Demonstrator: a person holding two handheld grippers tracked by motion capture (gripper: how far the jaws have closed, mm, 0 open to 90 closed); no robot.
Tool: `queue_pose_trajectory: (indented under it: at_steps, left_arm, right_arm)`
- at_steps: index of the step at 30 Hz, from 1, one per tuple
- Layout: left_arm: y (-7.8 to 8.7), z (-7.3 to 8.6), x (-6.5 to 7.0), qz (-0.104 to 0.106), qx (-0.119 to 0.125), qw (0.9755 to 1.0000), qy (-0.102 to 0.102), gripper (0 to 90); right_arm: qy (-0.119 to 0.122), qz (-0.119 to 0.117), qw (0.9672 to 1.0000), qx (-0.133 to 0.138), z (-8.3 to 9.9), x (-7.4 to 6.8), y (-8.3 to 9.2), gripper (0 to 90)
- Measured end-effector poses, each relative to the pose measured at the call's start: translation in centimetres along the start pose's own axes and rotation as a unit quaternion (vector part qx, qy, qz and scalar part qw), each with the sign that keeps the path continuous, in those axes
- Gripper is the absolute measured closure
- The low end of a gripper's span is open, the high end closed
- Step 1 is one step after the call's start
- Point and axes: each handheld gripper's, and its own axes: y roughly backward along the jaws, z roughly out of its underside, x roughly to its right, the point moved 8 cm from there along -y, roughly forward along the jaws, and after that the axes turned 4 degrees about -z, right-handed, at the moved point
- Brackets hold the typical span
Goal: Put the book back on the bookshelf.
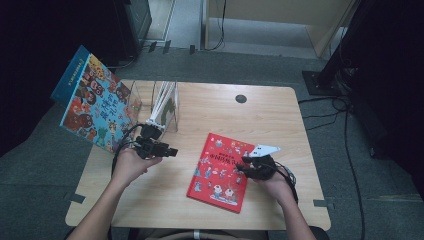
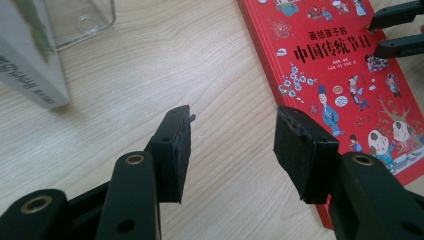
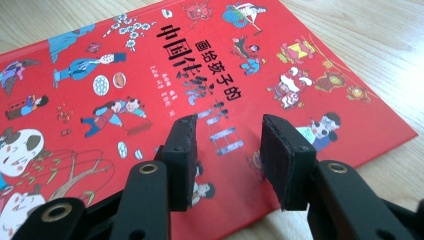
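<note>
A red picture book [image 1: 220, 171] lies flat on the wooden table [image 1: 280, 120], right of the middle. My right gripper [image 1: 243, 165] hovers at the book's right edge, pointing left. In the right gripper view its jaws stand open over the red cover [image 3: 150, 75], and my right gripper [image 3: 227, 155] has nothing between its pads. My left gripper [image 1: 171, 151] points right, a short way left of the book. The left gripper view has my left gripper [image 2: 232, 145] open above bare wood, beside the red book [image 2: 330, 65]. The right gripper's black fingertips [image 2: 395, 47] appear there at the top right.
A blue picture book [image 1: 92, 100] stands tilted at the table's left rear. Beside it a clear stand [image 1: 162, 107] holds white books [image 2: 30, 65]. A dark round hole [image 1: 241, 98] marks the table's back. Cables [image 1: 345, 115] lie on the floor to the right.
</note>
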Motion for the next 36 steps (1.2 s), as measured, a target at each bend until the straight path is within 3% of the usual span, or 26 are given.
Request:
queue_pose_trajectory:
  at_steps: [6,8,15,19,24,29,36]
  left_arm:
    - [-1.0,0.0,0.4,0.002,-0.003,0.9999,-0.015,52.7]
    - [-1.1,-0.1,0.5,0.007,0.000,0.9999,-0.008,61.0]
    - [-1.9,-0.3,1.3,0.017,0.008,0.9997,-0.013,69.6]
    - [-2.5,-0.1,1.7,0.030,0.018,0.9993,-0.011,75.4]
    - [-3.6,0.5,2.2,0.024,0.005,0.9991,-0.033,82.9]
    - [-4.0,0.3,2.8,0.041,0.023,0.9983,-0.035,82.8]
    - [-5.1,0.9,3.2,0.048,0.012,0.9982,-0.034,82.8]
  right_arm:
    - [-0.009,0.002,0.9999,0.005,0.5,0.0,0.5,61.2]
    - [-0.015,0.004,0.9999,0.007,0.6,0.0,0.7,61.8]
    - [-0.026,0.009,0.9996,0.011,1.1,0.0,1.3,65.1]
    - [-0.030,0.011,0.9994,0.011,1.4,-0.1,1.5,71.4]
    - [-0.037,0.013,0.9992,0.011,1.7,-0.3,1.8,76.3]
    - [-0.039,0.014,0.9991,0.009,2.1,-0.4,2.1,80.0]
    - [-0.041,0.017,0.9990,0.008,2.4,-0.5,2.4,81.3]
